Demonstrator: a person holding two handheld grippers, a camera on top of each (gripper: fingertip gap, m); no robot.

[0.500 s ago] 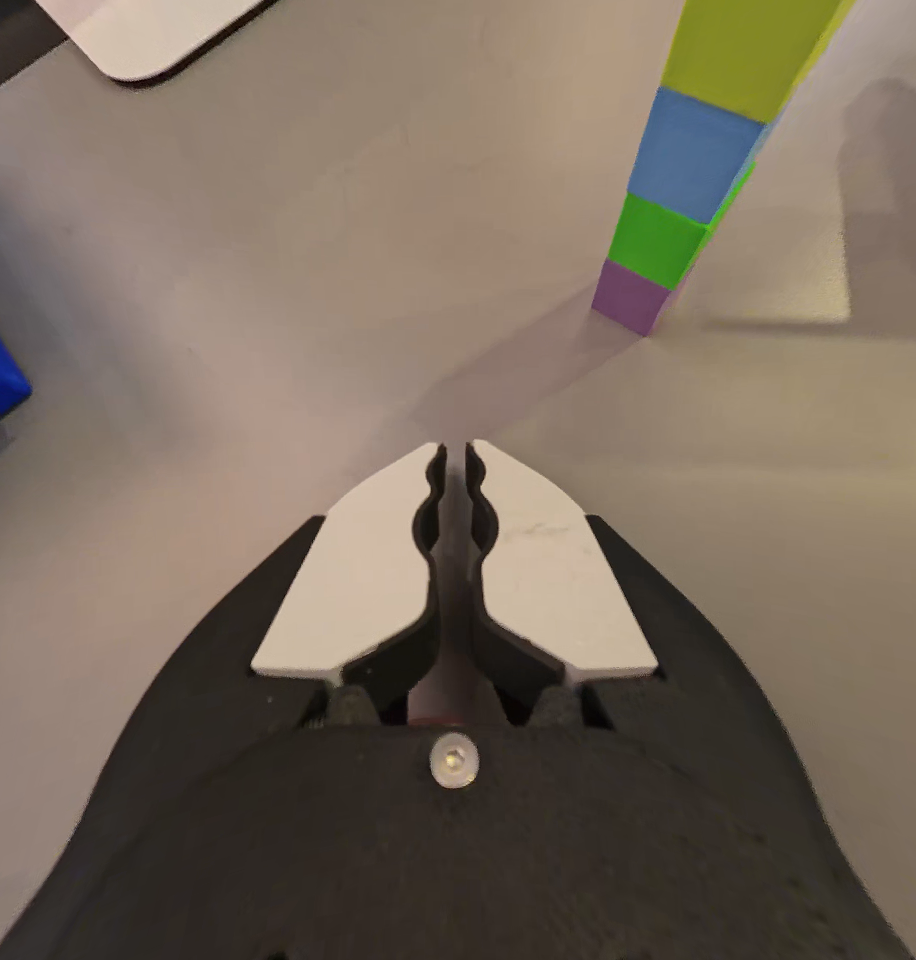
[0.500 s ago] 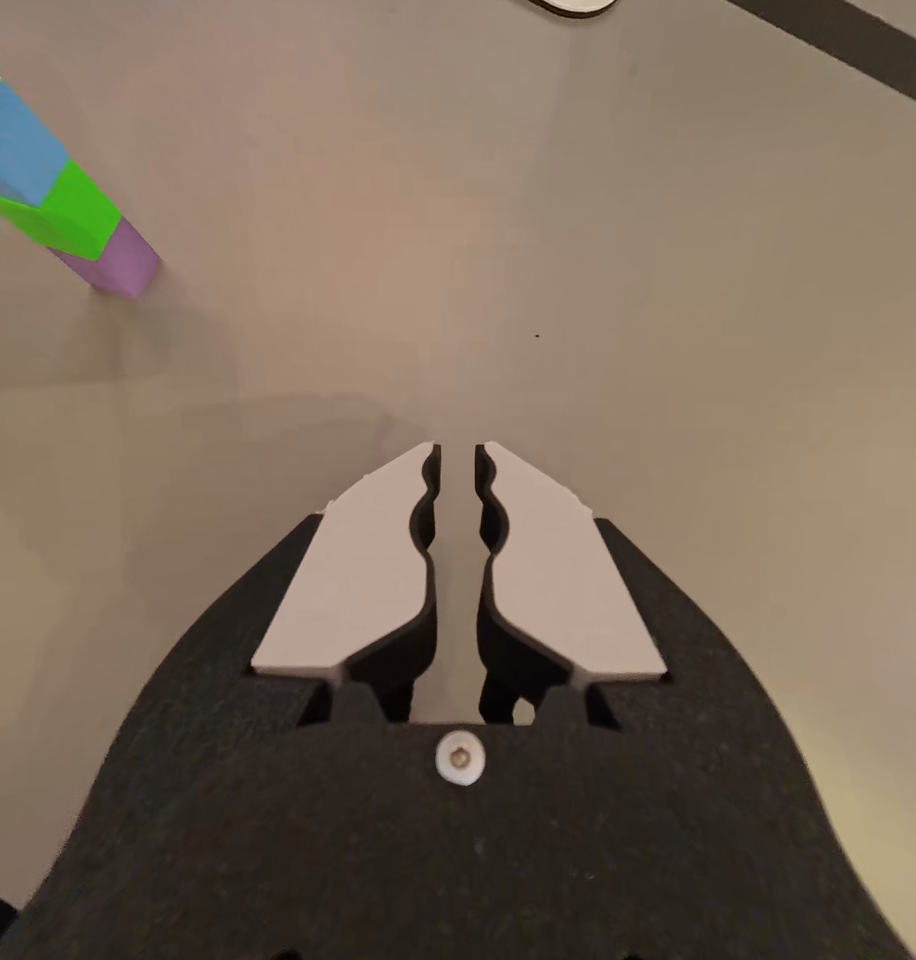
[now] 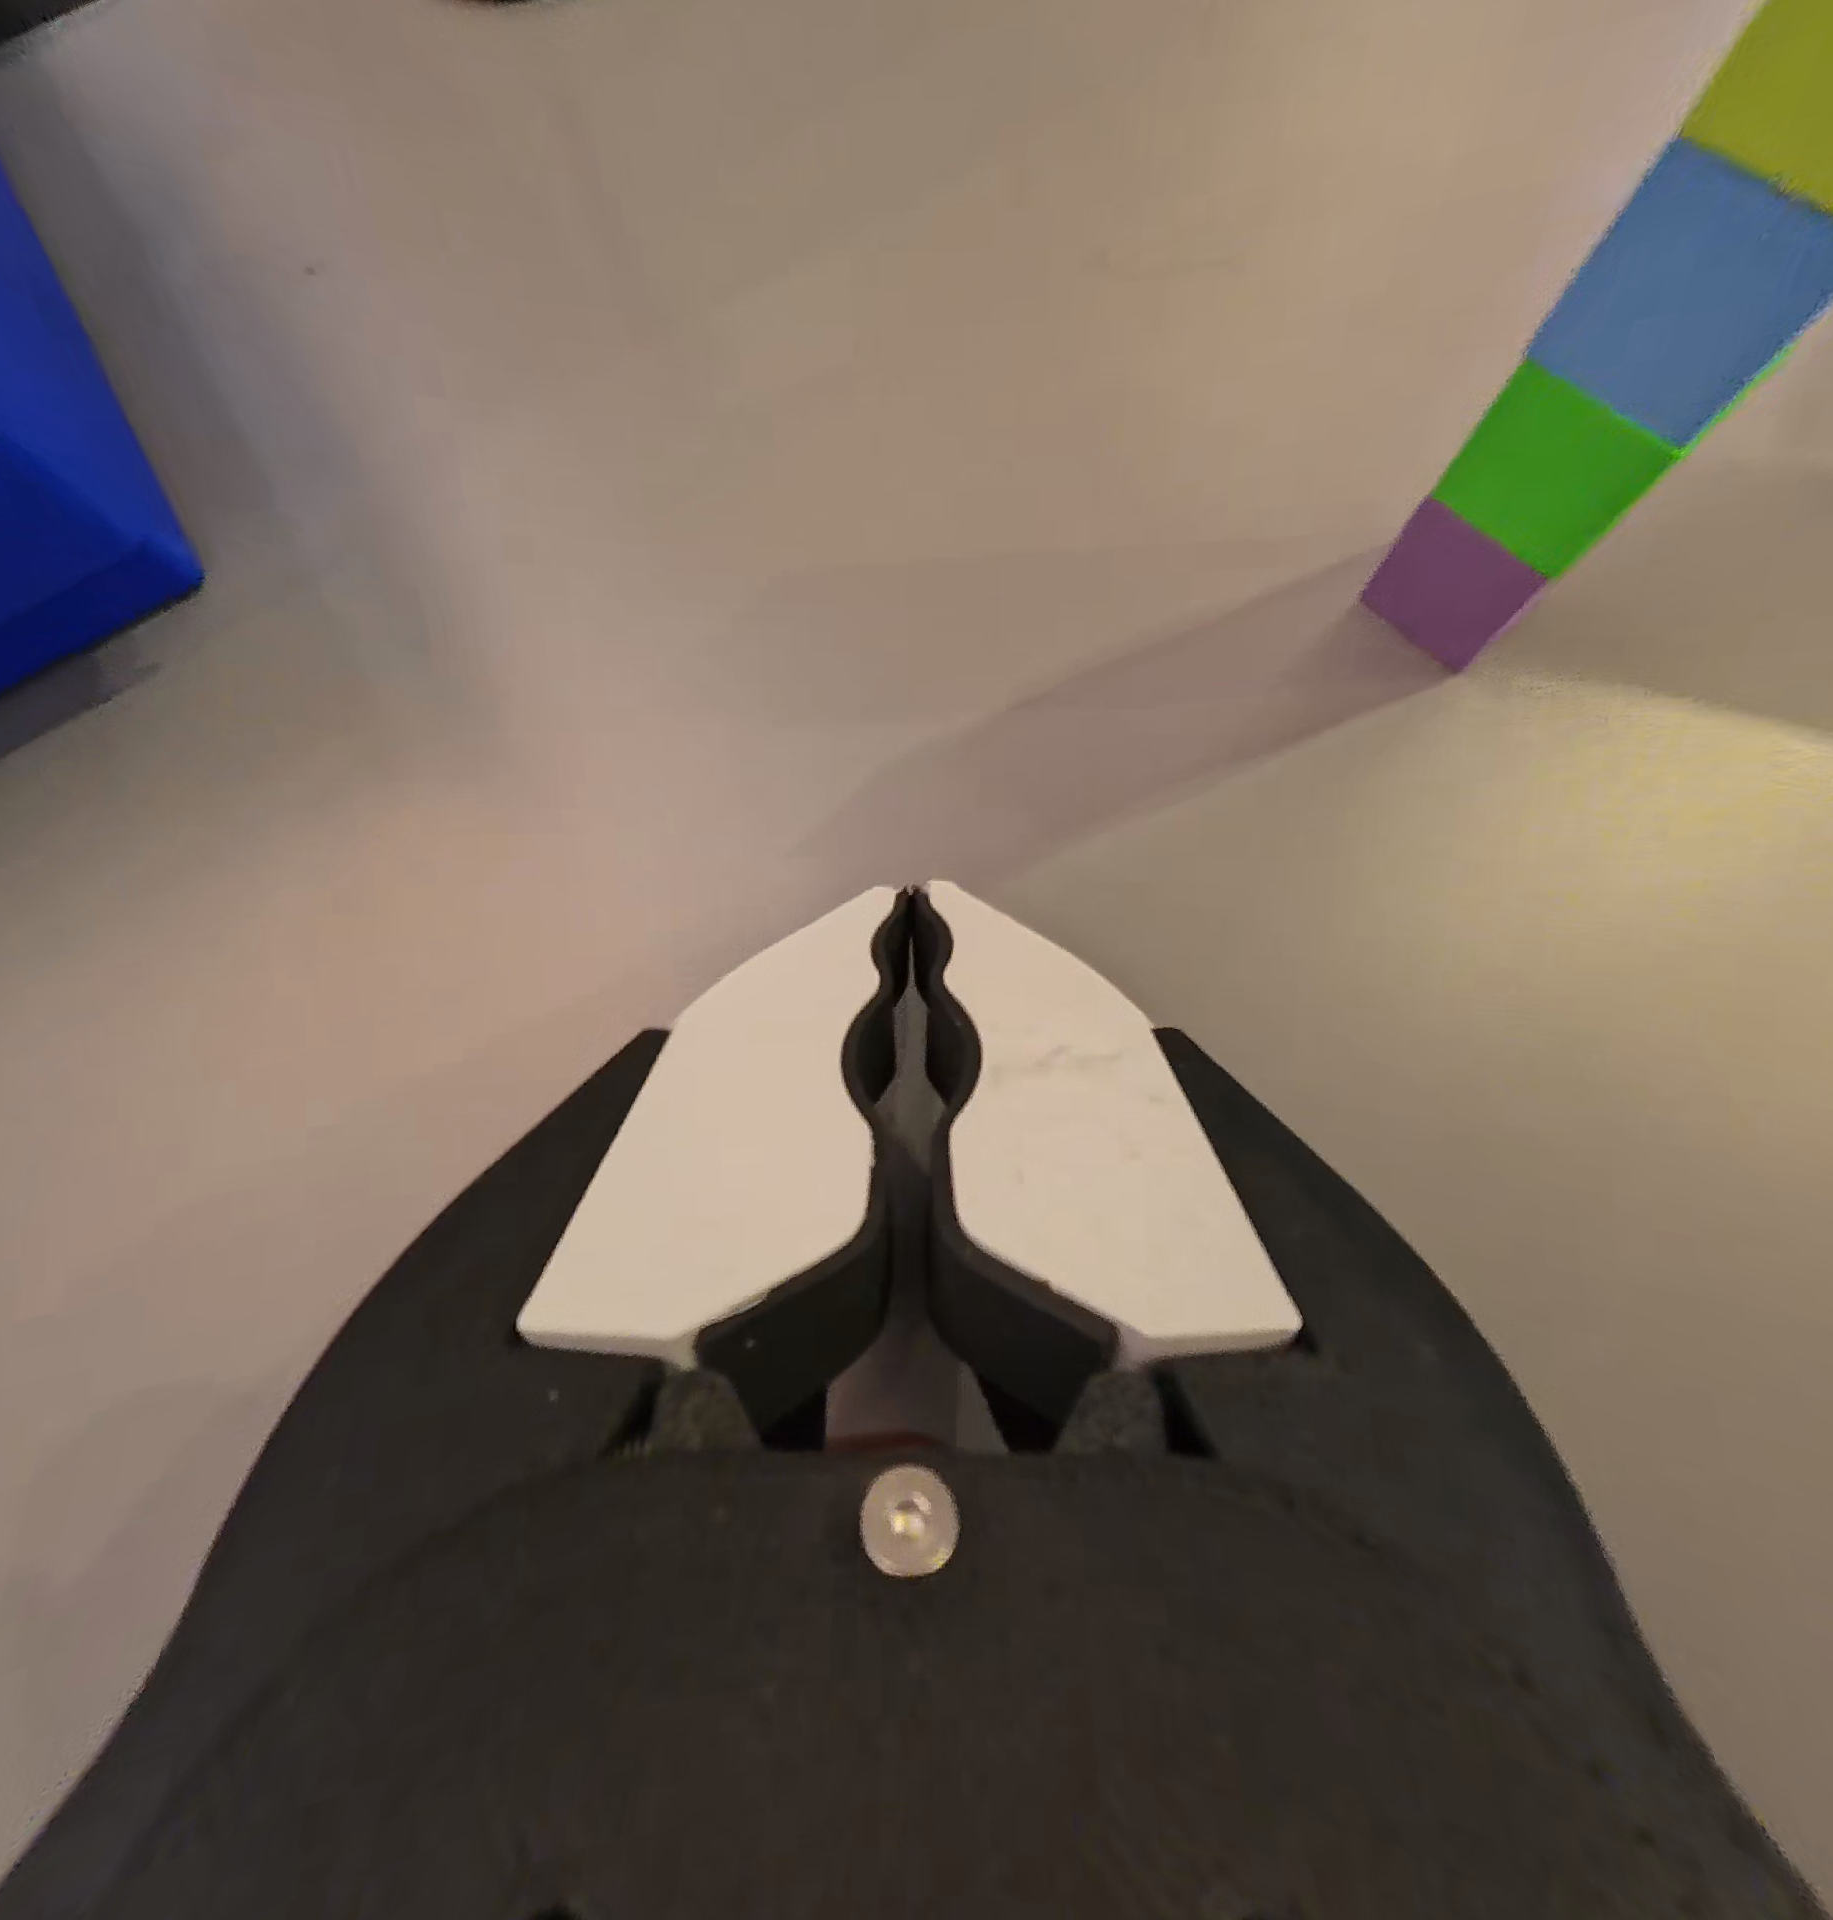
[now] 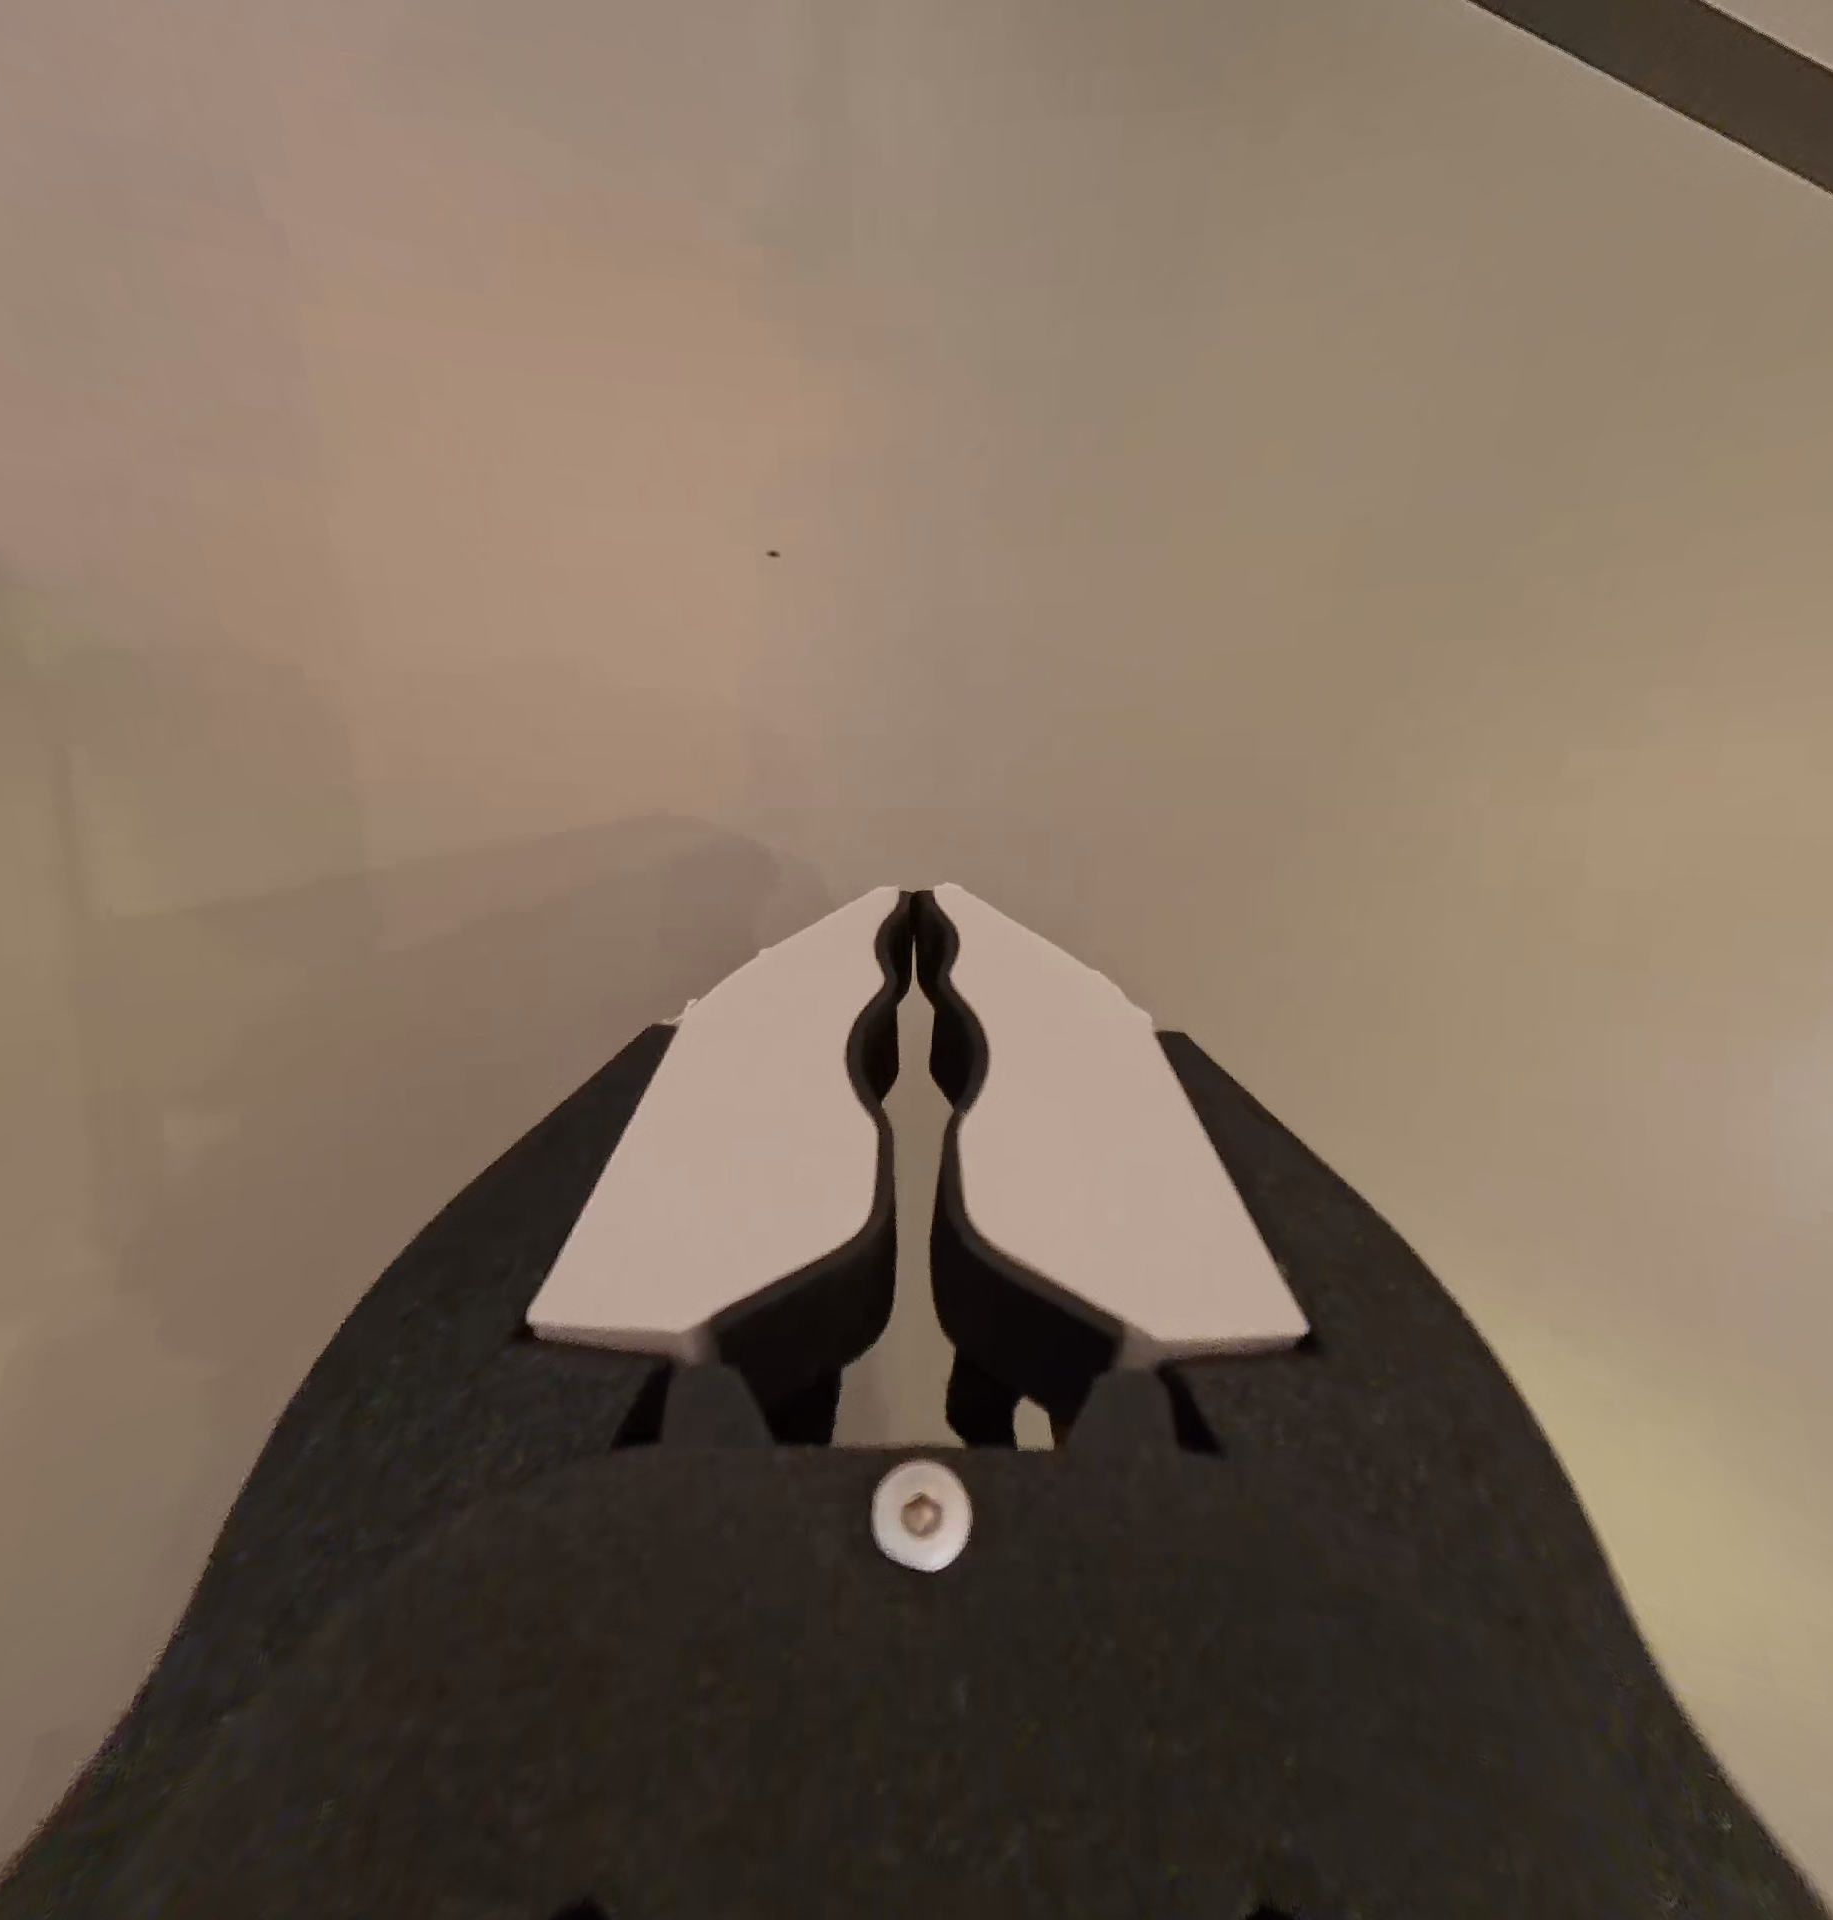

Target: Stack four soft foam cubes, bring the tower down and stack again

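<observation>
While all four cubes stand stacked, both tongs sit away from them; entries below.

Tower (image 3: 1639, 343): upright on the table, at the right edge of the left wrist view; well apart from either tong; out of the right wrist view.
Purple cube (image 3: 1452, 592): bottom of the stack, resting on the table; one corner points toward the camera.
Green cube (image 3: 1546, 468): directly on the purple one.
Blue cube (image 3: 1691, 301): third up, on the green one.
Yellow-green cube (image 3: 1795, 114): top of the stack; cut off by the frame edge.
Left gripper (image 3: 910, 891): tips pressed together; nothing between the pads; pointing at bare table to the left of the tower's base.
Right gripper (image 4: 912, 894): tips likewise pressed together on nothing; bare table ahead of it.
Table (image 3: 683, 416): pale grey-beige surface; the tower's shadow runs from its base toward the left gripper.
Blue object (image 3: 29, 436): deep blue, at the left edge of the left wrist view; only partly in frame; kind cannot be told.
Dark strip (image 4: 1701, 94): crosses the top right corner of the right wrist view.
</observation>
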